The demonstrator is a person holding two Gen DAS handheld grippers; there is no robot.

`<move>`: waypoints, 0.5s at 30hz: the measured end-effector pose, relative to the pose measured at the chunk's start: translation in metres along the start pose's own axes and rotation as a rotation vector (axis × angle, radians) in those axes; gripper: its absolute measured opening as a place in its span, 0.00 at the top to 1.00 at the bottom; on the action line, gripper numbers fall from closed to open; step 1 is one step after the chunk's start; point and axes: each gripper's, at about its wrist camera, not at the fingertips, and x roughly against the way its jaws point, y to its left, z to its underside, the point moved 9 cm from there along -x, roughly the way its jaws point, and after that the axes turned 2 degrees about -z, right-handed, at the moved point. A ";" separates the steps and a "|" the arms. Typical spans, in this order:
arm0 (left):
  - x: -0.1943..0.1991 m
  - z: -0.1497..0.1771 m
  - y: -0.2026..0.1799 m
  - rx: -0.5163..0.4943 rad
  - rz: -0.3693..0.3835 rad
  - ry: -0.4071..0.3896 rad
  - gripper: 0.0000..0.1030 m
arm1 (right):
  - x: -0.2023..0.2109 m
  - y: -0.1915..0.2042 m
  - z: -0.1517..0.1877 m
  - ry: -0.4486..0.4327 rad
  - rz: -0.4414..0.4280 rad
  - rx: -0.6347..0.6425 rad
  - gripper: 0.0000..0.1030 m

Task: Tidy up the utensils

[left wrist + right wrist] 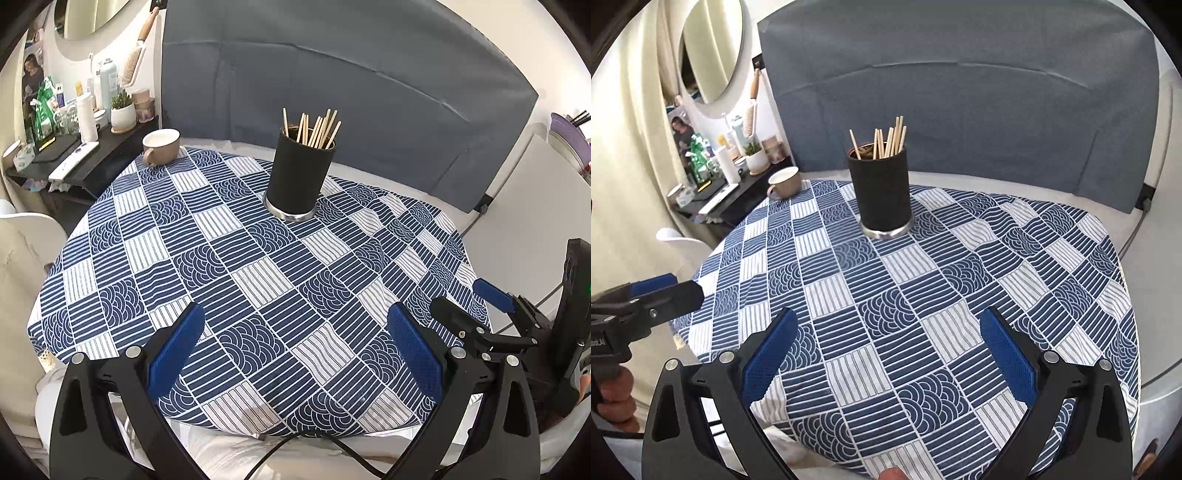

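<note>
A black cylindrical holder with a silver base ring (295,173) stands upright on the round table under a blue-and-white patterned cloth (207,266), in the upper middle of both views. A bundle of thin wooden chopsticks (316,129) rises out of its mouth, long axes near vertical and fanning slightly at the tips. No loose utensil shows anywhere on the cloth, so the task looks finished or very nearly so.

The left gripper (295,343) sits at the bottom of its own view with its 2 blue-padded fingers spread wide and nothing between them. The right gripper (888,345) is likewise wide apart and holds nothing. Both hang over the near edge of the table, well apart from the holder, which lies straight ahead and beyond the fingertips of each.

The holder sits almost on the centre line of either pair of tongs, marginally left of it in the right wrist view; I cannot tell which is nearer. Any further move would mean reaching forward across the cloth.

A beige ceramic mug (161,146) stands at the table's far left edge, well apart from the holder.
</note>
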 end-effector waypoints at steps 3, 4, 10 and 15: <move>0.000 0.001 -0.004 -0.014 0.019 0.003 0.06 | 0.003 -0.002 -0.001 -0.010 0.014 -0.001 0.08; 0.000 0.001 -0.005 -0.019 0.027 0.004 0.06 | 0.003 -0.003 -0.001 -0.011 0.016 -0.005 0.08; 0.003 0.000 -0.009 -0.036 0.045 -0.008 0.06 | 0.008 -0.003 -0.003 -0.033 0.029 -0.005 0.08; 0.004 -0.002 -0.013 -0.056 0.064 -0.004 0.06 | 0.010 -0.004 -0.003 -0.036 0.036 -0.017 0.08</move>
